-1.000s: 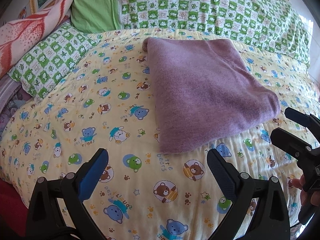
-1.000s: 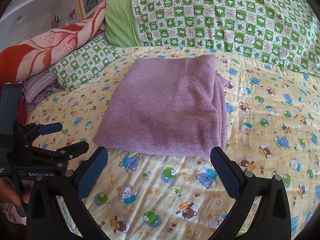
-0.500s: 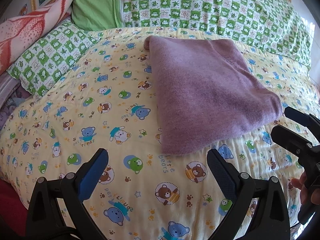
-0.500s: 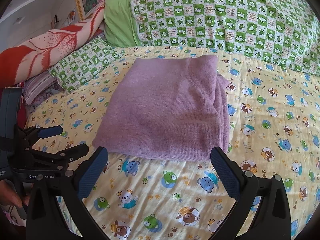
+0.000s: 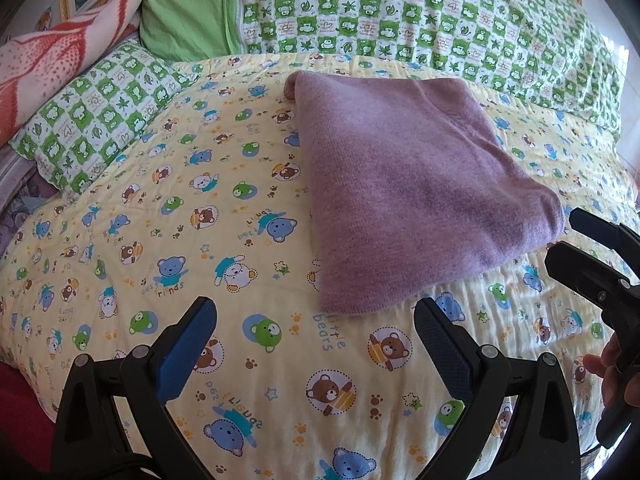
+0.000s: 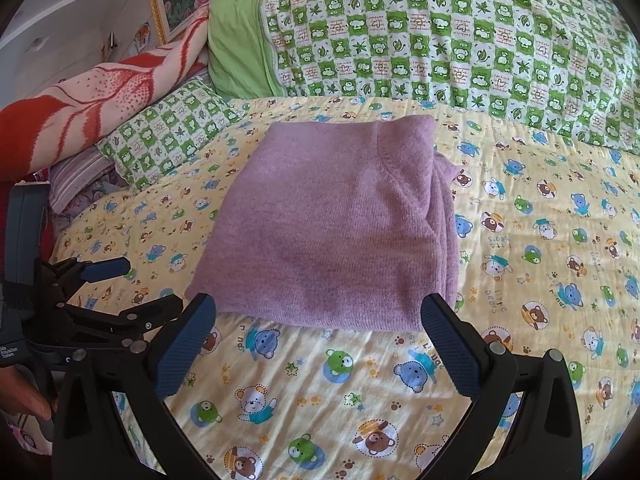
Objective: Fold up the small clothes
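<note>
- Your left gripper [image 5: 316, 336] is released, jaws spread wide and holding nothing; your right gripper [image 6: 318, 328] is the same.
- The folded purple garment [image 6: 336, 232] lies flat on the bear-print quilt [image 6: 532, 264], its near hem just beyond your right fingertips at 12 o'clock.
- From the left, it sits at 1 o'clock, with bare quilt from 9 to 11.
- The green checkered pillows [image 5: 420, 12] bound the far edge.
- Against a second ago, both grippers sit slightly closer to the hem; the garment has not moved.
</note>
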A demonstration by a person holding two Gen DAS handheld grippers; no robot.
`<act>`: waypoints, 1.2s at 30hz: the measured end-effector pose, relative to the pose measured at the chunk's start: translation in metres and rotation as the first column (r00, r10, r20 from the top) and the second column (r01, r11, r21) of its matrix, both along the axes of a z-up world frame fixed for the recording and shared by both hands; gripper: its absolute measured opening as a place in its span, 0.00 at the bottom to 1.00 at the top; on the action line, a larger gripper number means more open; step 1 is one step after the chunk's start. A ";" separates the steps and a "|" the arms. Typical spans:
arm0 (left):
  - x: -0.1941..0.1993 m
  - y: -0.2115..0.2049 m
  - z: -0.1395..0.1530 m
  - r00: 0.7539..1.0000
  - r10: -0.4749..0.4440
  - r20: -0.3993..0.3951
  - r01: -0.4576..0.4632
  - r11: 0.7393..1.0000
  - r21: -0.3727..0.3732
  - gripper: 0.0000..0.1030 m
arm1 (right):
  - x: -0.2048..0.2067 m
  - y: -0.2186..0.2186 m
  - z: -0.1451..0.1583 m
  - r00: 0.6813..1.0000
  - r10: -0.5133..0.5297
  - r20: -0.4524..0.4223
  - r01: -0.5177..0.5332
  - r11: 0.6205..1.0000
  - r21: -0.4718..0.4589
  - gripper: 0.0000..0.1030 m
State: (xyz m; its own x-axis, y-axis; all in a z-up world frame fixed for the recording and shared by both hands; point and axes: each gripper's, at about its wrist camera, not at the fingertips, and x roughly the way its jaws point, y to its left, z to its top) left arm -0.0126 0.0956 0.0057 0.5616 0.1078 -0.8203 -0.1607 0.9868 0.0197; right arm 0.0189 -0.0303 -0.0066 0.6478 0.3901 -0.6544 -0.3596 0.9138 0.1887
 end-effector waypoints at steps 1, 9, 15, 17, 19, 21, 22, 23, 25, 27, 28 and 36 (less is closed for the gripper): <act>0.000 0.000 0.000 1.000 -0.001 0.000 0.001 1.000 -0.001 0.97 | 0.000 0.000 0.000 1.000 -0.001 0.000 0.001 1.000 0.001 0.99; 0.002 0.001 0.001 1.000 -0.006 0.003 0.006 1.000 -0.005 0.97 | 0.001 -0.001 0.001 1.000 -0.002 0.000 0.002 1.000 0.004 0.99; 0.002 0.000 0.001 1.000 -0.008 0.006 0.008 1.000 -0.002 0.97 | 0.000 0.001 0.004 1.000 -0.008 0.004 0.008 1.000 0.008 0.99; 0.002 0.000 0.002 1.000 -0.009 0.010 0.009 1.000 0.000 0.97 | 0.000 0.001 0.004 1.000 -0.010 0.005 0.010 1.000 0.007 0.99; 0.002 -0.001 0.003 1.000 -0.010 0.010 0.010 1.000 -0.002 0.97 | 0.000 0.001 0.005 1.000 -0.009 0.004 0.009 1.000 0.007 0.99; 0.002 -0.001 0.004 1.000 -0.010 0.013 0.010 1.000 -0.001 0.97 | 0.000 0.001 0.004 1.000 -0.010 0.004 0.010 1.000 0.007 0.99; 0.002 -0.001 0.004 1.000 -0.010 0.014 0.010 1.000 -0.001 0.97 | 0.000 0.001 0.005 1.000 -0.010 0.005 0.010 1.000 0.007 0.99; 0.002 -0.001 0.005 1.000 -0.010 0.014 0.010 1.000 0.000 0.97 | 0.000 0.001 0.004 1.000 -0.010 0.005 0.010 1.000 0.008 0.99; 0.003 0.000 0.005 1.000 -0.008 0.014 0.008 1.000 -0.001 0.97 | 0.000 0.001 0.005 1.000 -0.016 0.005 0.016 1.000 0.010 0.99; 0.003 0.000 0.005 1.000 -0.009 0.014 0.010 1.000 0.000 0.97 | 0.001 0.001 0.007 1.000 -0.019 0.006 0.019 1.000 0.011 0.99; 0.003 0.000 0.005 1.000 -0.009 0.015 0.009 1.000 0.001 0.97 | 0.001 0.001 0.007 1.000 -0.021 0.006 0.021 1.000 0.011 0.99; 0.004 0.000 0.007 1.000 -0.011 0.021 0.011 1.000 0.007 0.97 | 0.002 -0.002 0.008 1.000 -0.028 0.006 0.028 0.999 0.018 0.99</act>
State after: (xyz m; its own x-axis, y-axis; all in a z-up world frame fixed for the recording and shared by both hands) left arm -0.0084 0.0957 0.0127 0.5800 0.1071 -0.8076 -0.1499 0.9884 0.0234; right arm 0.0211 -0.0323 0.0012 0.6624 0.3833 -0.6436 -0.3351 0.9200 0.2030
